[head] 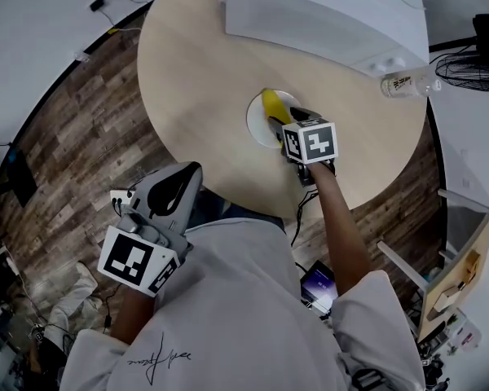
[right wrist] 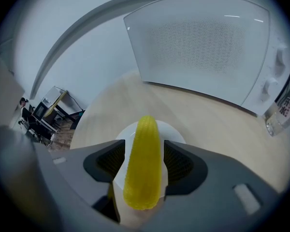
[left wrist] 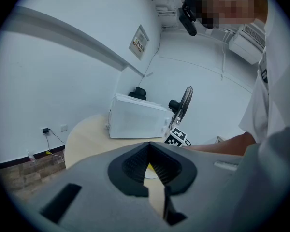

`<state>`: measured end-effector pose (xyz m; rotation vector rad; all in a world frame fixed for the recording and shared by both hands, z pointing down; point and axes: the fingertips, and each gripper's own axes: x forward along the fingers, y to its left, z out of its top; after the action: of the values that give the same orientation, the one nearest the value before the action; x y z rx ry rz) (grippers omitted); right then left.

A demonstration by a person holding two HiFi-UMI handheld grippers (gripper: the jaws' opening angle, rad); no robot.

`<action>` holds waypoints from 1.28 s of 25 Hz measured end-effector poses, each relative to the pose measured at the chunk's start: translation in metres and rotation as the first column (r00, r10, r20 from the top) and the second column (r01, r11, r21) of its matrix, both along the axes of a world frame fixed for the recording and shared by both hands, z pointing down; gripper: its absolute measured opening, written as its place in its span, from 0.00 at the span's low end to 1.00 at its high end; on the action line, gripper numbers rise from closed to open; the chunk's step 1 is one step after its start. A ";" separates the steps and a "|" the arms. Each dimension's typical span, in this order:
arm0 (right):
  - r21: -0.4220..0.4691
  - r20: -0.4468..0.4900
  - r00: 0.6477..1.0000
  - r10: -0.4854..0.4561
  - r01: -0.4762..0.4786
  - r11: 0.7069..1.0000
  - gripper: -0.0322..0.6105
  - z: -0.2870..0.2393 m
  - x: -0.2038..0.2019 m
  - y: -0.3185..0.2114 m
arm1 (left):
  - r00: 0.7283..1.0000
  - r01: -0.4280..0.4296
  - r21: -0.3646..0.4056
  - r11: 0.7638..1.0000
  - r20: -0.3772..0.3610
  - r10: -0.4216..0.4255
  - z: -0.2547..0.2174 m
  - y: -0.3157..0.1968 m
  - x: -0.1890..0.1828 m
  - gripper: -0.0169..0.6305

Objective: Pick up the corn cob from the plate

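Note:
A yellow corn cob (head: 270,104) lies on a small white plate (head: 257,122) near the middle of the round wooden table (head: 187,72). My right gripper (head: 279,120) points steeply down over the plate. In the right gripper view the corn cob (right wrist: 143,163) runs lengthwise between the two pads, and a strip of plate (right wrist: 172,129) shows beside it. The jaws stand open around the cob. My left gripper (head: 192,172) hangs off the table's near edge by the person's body. In the left gripper view its tips (left wrist: 148,146) meet, with nothing between them.
A white microwave (head: 326,10) stands at the table's far side, close behind the plate. A clear plastic bottle (head: 403,84) lies to its right near the table edge. A fan (head: 473,70) stands beyond the table. Wood-pattern floor surrounds the table.

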<state>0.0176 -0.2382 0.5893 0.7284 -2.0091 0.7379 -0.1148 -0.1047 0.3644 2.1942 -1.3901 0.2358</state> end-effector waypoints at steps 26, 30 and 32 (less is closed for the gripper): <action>-0.039 -0.113 0.992 -0.050 0.046 0.998 0.51 0.033 -0.008 -0.004 | 0.999 0.030 -0.066 0.997 -0.037 -0.032 0.016 0.012 0.001 0.03; -0.043 -0.140 0.988 -0.061 0.056 0.998 0.51 0.034 -0.009 -0.003 | 0.995 0.044 -0.084 0.996 -0.084 -0.051 0.019 0.016 0.001 0.03; -0.040 -0.163 0.984 -0.067 0.062 0.997 0.51 0.035 -0.009 -0.003 | 0.995 0.045 -0.082 0.996 -0.083 -0.052 0.019 0.016 0.001 0.03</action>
<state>0.0085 -0.2413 0.6246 0.6781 -1.8574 0.6523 -0.1137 -0.0887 0.3829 2.0787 -1.3620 0.1755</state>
